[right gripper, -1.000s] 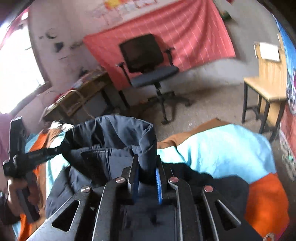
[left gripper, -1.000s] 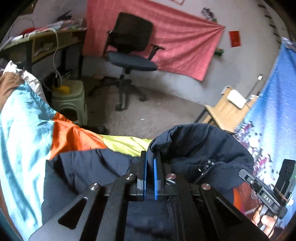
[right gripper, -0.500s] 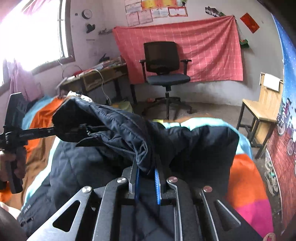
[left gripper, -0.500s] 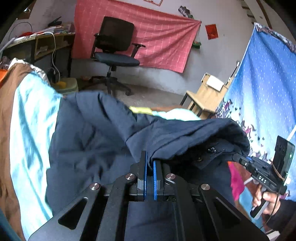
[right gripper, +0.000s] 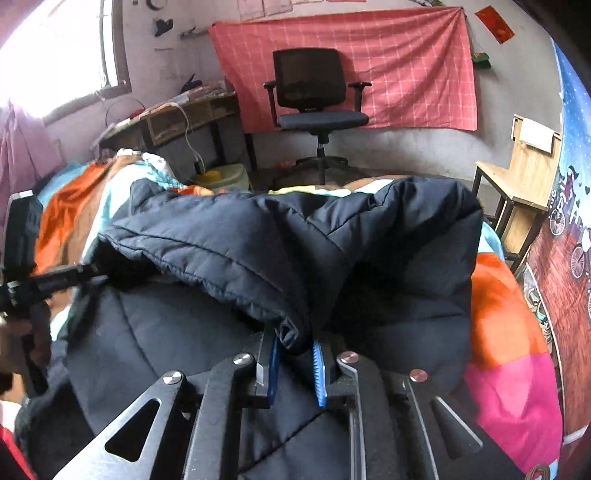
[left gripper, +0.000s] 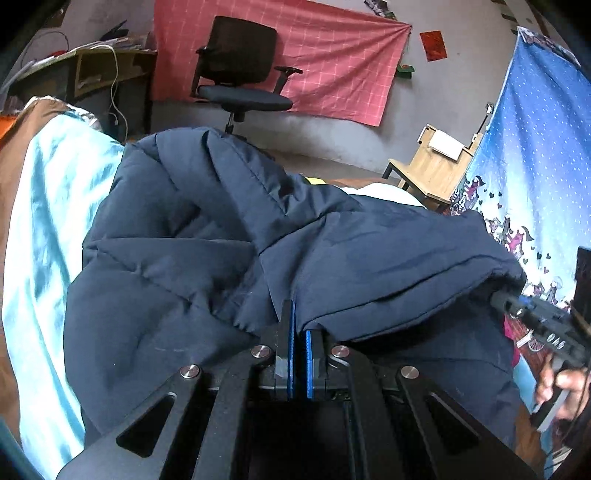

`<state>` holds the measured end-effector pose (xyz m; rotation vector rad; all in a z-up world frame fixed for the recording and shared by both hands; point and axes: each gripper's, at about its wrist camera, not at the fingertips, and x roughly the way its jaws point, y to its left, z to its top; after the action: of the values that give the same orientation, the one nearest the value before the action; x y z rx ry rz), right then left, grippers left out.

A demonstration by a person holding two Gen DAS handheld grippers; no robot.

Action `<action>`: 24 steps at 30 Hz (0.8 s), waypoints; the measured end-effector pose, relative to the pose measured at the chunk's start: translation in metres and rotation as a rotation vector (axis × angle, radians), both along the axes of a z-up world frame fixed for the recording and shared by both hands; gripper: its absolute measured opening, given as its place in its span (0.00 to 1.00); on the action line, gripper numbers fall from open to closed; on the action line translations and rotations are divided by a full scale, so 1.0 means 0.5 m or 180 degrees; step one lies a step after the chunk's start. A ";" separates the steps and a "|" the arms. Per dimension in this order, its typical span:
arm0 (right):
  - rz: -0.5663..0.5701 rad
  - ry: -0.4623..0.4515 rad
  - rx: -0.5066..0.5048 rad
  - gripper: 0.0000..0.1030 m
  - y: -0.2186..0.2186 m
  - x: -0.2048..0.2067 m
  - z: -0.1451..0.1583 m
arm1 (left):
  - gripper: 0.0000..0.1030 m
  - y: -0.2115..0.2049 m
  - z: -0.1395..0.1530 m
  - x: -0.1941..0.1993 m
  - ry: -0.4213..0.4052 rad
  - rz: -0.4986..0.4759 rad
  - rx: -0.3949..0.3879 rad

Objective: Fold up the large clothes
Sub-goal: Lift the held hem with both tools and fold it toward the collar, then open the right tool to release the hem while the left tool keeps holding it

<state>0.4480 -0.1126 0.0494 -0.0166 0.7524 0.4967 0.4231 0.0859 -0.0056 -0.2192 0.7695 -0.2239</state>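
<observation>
Right gripper (left gripper: 506, 301) body: white letters, seen upside down, looked like "DAS", just right of the jacket (left gripper: 258, 258) edge.
Papers (right gripper: 266, 5) on wall above the red cloth (right gripper: 388, 66): print too small to be read.

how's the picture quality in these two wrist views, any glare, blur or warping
Right wrist view: the bright window at upper left is blown out to white, washing the wall beside it. Left wrist view: the shiny light-blue satin bedspread looks smeared, likely motion blur. Both views: fisheye bends the room edges, dark corners vignette; the navy quilted puffer jacket stays sharp.
</observation>
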 end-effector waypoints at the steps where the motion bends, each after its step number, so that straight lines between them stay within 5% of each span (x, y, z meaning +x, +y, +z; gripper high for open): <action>1: 0.0007 -0.0010 0.0015 0.18 -0.004 -0.003 0.010 | 0.03 0.001 -0.001 0.001 -0.0005 -0.0008 0.0015; 8: -0.0054 -0.0193 0.0412 0.34 -0.064 -0.032 0.076 | 0.03 -0.003 -0.009 -0.001 -0.0078 -0.0089 0.0157; 13: -0.0021 -0.0227 0.0518 0.36 -0.044 0.019 0.114 | 0.03 -0.007 -0.015 0.005 -0.0073 -0.0165 0.0193; 21: 0.0272 0.0264 0.0357 0.36 0.045 0.126 0.047 | 0.09 0.004 0.018 -0.003 -0.0088 -0.0234 0.0244; 24: 0.0234 0.0354 0.0352 0.36 0.044 0.125 0.015 | 0.19 0.011 0.038 -0.032 -0.0180 -0.0329 0.0184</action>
<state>0.5105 -0.0907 0.0567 0.0873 0.8343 0.6125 0.4072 0.0916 0.0135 -0.1179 0.7307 -0.3040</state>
